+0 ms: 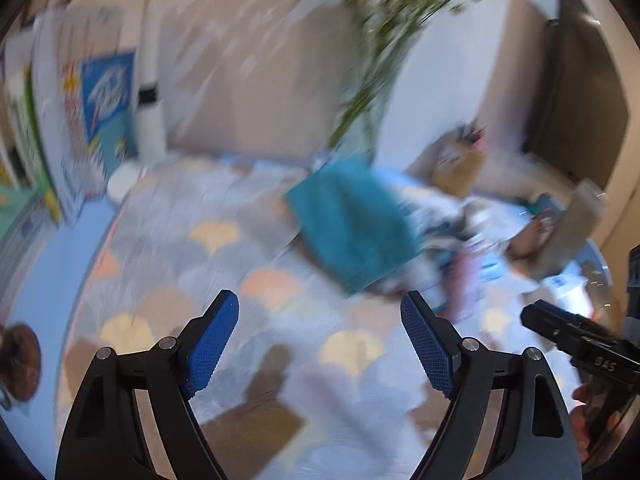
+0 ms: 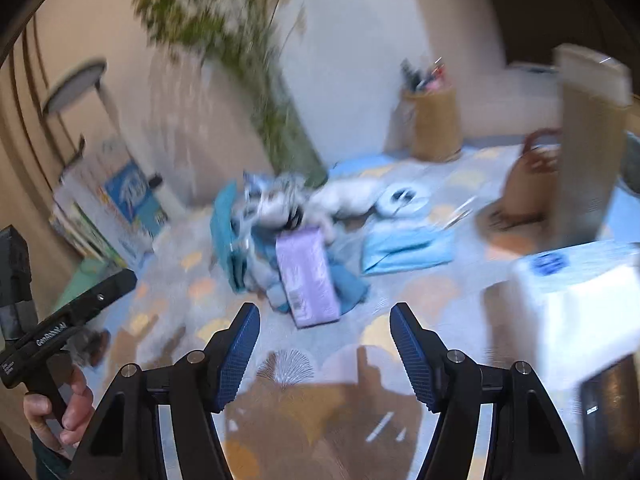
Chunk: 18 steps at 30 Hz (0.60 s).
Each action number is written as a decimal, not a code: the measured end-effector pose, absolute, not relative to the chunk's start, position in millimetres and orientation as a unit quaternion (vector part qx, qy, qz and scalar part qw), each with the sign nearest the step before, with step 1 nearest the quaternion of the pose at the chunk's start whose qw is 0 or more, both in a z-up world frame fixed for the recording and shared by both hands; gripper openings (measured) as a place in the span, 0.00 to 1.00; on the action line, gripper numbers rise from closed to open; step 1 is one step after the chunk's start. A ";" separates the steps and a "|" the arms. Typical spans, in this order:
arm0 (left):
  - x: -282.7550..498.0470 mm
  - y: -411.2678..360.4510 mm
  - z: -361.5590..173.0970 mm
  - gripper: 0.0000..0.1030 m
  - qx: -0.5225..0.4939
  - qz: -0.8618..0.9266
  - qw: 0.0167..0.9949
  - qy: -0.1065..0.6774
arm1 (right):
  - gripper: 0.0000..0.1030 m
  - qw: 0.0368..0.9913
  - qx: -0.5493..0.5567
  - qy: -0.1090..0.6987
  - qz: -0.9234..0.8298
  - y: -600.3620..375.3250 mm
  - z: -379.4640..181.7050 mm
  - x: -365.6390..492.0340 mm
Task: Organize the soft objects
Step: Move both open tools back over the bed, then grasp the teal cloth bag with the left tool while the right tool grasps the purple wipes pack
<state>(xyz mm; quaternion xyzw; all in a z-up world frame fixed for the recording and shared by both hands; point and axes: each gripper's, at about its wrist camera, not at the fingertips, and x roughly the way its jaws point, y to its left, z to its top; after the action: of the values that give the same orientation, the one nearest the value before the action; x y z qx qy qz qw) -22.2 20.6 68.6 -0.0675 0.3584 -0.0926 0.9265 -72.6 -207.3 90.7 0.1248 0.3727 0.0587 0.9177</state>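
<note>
On the patterned rug [image 2: 172,312], well ahead of both grippers, we see a loose heap of soft things, blurred by motion: a teal towel [image 1: 352,220] rumpled at its left, a white and grey plush [image 2: 280,200] on top, and a flat lilac packet [image 2: 308,276] leaning at its near edge. A pale blue folded cloth [image 2: 404,248] lies just right of the heap. Our left gripper [image 1: 320,312] and right gripper [image 2: 324,324] both hang above the rug, jaws spread wide, grasping nothing.
</note>
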 end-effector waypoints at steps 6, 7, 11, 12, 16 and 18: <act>-9.8 34.9 27.8 0.80 -0.098 -0.092 0.910 0.392 | 0.64 0.894 0.121 0.424 0.081 -191.4 42.2 -42.7; -9.8 33.1 27.7 0.80 -0.094 -0.096 0.912 0.388 | 0.64 0.892 0.119 0.428 0.078 -192.5 38.2 -40.6; -13.9 20.7 29.9 0.80 -0.056 -0.098 0.918 0.380 | 0.64 0.888 0.129 0.436 0.073 -198.9 30.1 -36.1; -14.8 16.5 30.4 0.80 -0.042 -0.097 0.920 0.377 | 0.64 0.886 0.134 0.438 0.074 -201.2 28.1 -35.7; -17.8 4.6 40.2 0.80 -0.007 -0.110 0.918 0.380 | 0.64 0.887 0.132 0.437 0.067 -202.9 30.9 -39.3; -19.9 -7.4 57.8 0.80 0.019 -0.125 0.918 0.375 | 0.64 0.883 0.117 0.448 0.073 -198.7 35.5 -39.8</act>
<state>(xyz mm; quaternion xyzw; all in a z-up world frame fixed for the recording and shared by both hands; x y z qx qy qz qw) -19.9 -7.4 57.8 0.0192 0.3754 -0.1250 0.9182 -39.8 -198.7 35.5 0.1172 0.4481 0.0727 0.8833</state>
